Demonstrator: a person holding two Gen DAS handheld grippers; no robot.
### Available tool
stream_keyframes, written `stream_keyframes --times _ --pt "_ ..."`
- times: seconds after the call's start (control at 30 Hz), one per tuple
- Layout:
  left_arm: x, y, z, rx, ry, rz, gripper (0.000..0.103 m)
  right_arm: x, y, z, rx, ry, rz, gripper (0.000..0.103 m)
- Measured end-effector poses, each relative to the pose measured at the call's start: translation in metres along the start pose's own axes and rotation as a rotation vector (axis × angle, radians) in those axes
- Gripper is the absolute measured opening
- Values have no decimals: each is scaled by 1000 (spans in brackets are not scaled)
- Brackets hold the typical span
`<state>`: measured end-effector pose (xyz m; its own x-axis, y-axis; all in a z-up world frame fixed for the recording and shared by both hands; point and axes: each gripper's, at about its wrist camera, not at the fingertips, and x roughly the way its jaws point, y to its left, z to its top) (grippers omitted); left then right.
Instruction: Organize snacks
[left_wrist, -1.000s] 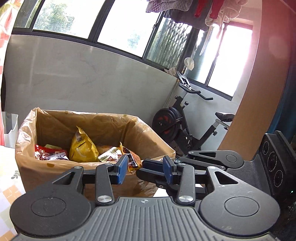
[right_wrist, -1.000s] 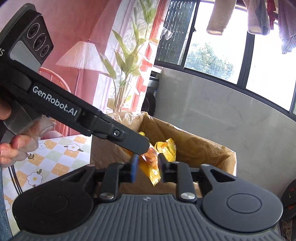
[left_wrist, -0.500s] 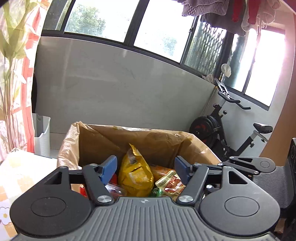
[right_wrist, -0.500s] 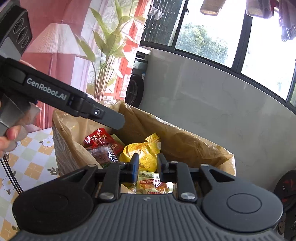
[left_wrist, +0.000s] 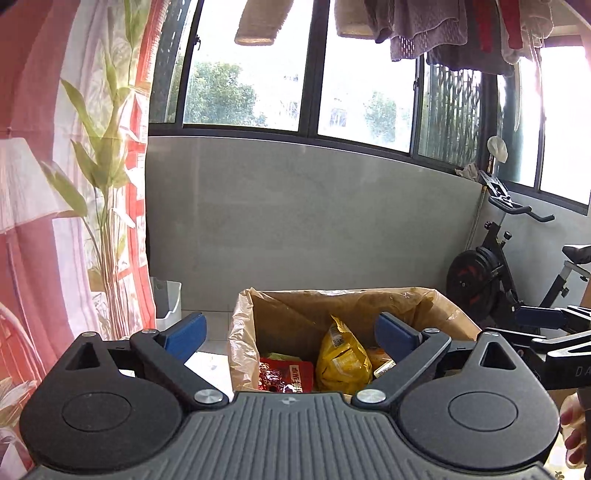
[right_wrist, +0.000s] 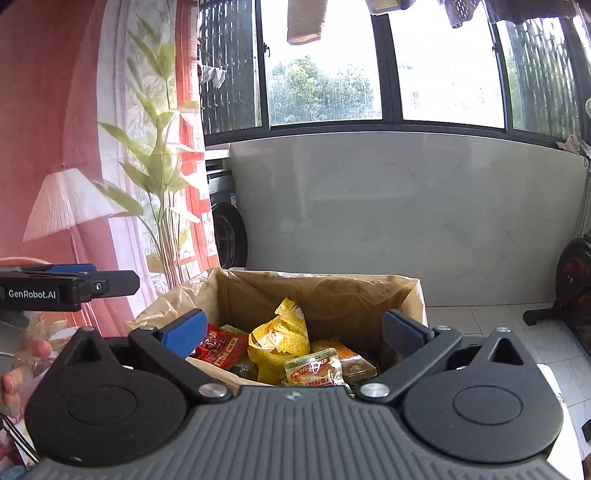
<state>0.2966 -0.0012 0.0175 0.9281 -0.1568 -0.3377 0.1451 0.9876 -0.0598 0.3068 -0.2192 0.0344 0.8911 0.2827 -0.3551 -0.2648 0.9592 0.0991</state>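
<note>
Both jaws stand wide and hold nothing: the left gripper and the right gripper have just been opening, and no packet lies between the pads of either. The snacks sit in the lined box, straight ahead at twelve o'clock and below both sets of fingers. A yellow bag stands roughly upright in the middle, its long axis running twelve to six; a red packet lies at its nine o'clock, a flat sachet at its five o'clock (nearest the right jaws). From the right wrist view the left gripper shows at nine o'clock, off to the side of the box, so the right hand looks nearer the contents.
</note>
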Motion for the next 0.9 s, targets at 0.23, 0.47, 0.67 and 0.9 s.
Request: stream_keyframes --times 0.23,0.47,0.67,0.9 --pt "-38 -3 4 27 -21 63 99 -39 12 8 53 -17 -25 103" --pt "-70 -1 1 -4 -69 57 99 -69 19 8 96 -39 -30 103" --pt "-80 -3 3 5 -48 64 97 -87 22 8 103 -45 -34 103" --pt "-85 -5 5 17 -47 66 97 -96 26 7 92 -44 -43 103"
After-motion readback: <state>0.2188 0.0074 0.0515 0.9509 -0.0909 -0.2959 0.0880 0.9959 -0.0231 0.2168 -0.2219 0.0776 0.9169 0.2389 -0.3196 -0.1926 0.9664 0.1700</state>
